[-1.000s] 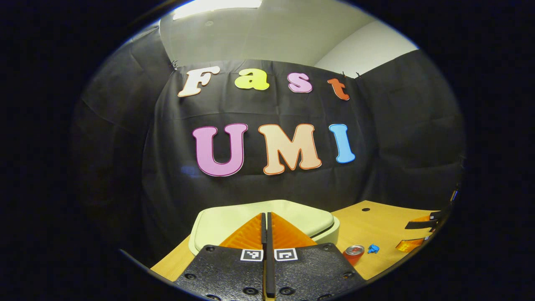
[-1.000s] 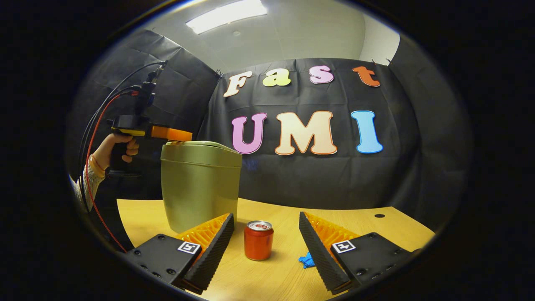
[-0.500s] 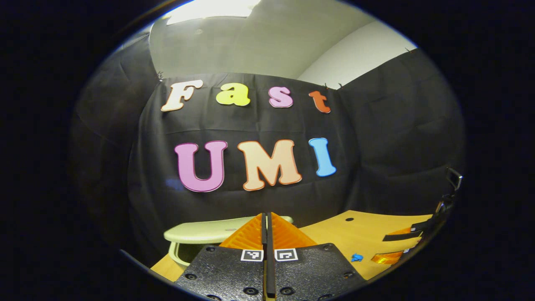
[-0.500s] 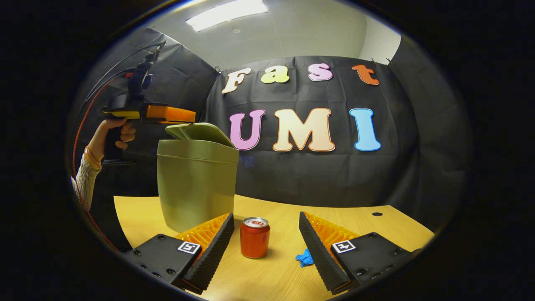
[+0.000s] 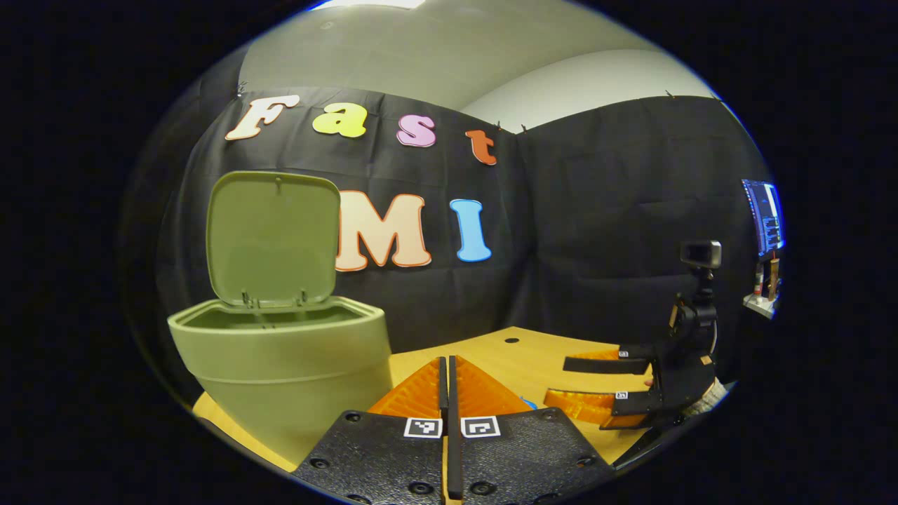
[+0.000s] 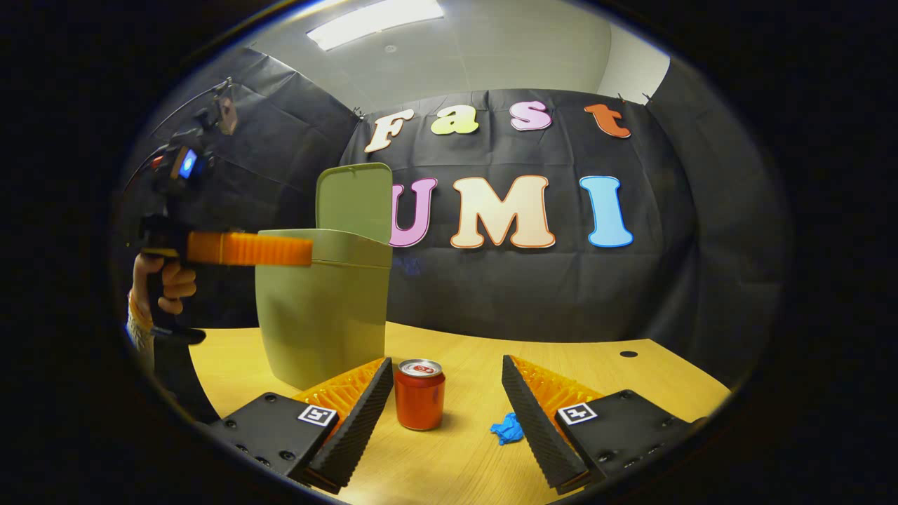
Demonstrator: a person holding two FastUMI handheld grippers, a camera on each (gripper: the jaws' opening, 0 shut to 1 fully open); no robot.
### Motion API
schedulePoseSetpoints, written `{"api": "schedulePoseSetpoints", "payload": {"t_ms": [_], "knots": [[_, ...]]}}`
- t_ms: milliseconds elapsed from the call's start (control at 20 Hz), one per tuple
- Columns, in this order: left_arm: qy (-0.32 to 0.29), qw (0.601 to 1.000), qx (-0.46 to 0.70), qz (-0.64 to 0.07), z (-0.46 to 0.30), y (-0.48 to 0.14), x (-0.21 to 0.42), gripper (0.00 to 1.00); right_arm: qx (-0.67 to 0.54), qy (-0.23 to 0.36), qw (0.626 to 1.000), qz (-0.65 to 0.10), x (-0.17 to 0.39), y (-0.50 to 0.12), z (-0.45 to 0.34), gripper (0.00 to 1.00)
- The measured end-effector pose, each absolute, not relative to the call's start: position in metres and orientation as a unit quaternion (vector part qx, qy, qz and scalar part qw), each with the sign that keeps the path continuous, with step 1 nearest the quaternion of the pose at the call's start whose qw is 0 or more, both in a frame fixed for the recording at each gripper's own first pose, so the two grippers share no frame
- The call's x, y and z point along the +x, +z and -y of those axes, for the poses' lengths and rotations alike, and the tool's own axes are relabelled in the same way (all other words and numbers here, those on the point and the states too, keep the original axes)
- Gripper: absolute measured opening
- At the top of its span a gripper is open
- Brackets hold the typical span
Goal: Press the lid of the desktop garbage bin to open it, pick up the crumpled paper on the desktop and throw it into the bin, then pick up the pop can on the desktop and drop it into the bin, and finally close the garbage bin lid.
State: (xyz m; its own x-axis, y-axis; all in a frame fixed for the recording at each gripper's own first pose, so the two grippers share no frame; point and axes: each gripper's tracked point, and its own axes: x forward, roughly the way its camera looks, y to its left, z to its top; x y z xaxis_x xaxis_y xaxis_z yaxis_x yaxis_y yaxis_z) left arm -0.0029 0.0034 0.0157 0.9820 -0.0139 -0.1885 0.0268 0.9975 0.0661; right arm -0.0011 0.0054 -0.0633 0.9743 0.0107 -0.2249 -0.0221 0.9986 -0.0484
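The green bin (image 6: 319,308) stands at the table's left with its lid (image 6: 354,200) swung upright. In the left gripper view the bin (image 5: 280,372) and its raised lid (image 5: 273,238) sit just left of my left gripper (image 5: 447,368), which is shut with nothing between its fingers. From the right gripper view, the left gripper (image 6: 307,250) hovers level with the bin's rim on its near side. My right gripper (image 6: 446,361) stands open low over the table. The red pop can (image 6: 419,394) stands between its fingers, untouched. The blue crumpled paper (image 6: 506,429) lies by its right finger.
The wooden table (image 6: 463,463) has a small cable hole (image 6: 628,354) at the back right. A hand (image 6: 165,280) holds the left gripper, with cables rising behind it. A screen (image 5: 765,217) glows at the far right. The right gripper (image 5: 610,382) appears across the table.
The bin lid has sprung from shut to fully upright. My left gripper has come off the lid, drawn back and dropped to rim height. The right gripper has barely moved.
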Motion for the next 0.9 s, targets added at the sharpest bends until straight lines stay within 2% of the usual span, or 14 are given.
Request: {"api": "schedulePoseSetpoints", "payload": {"t_ms": [350,450,600,900], "knots": [[-0.048,0.994,0.032,-0.094,0.020,-0.026,-0.013,0.02,-0.017,-0.015,0.987,-0.157,0.002,-0.081,0.022,0.98],[-0.059,0.993,0.038,-0.095,0.024,-0.033,-0.016,0.27,-0.024,-0.022,0.980,-0.196,0.005,-0.097,0.037,0.98],[-0.063,0.992,0.032,-0.105,0.024,-0.048,-0.016,0.94,-0.032,-0.017,0.966,-0.256,0.015,-0.118,0.051,0.98],[-0.069,0.992,0.013,-0.108,0.028,-0.059,-0.013,0.94,-0.044,0.005,0.930,-0.365,0.036,-0.167,0.062,0.99]]}}
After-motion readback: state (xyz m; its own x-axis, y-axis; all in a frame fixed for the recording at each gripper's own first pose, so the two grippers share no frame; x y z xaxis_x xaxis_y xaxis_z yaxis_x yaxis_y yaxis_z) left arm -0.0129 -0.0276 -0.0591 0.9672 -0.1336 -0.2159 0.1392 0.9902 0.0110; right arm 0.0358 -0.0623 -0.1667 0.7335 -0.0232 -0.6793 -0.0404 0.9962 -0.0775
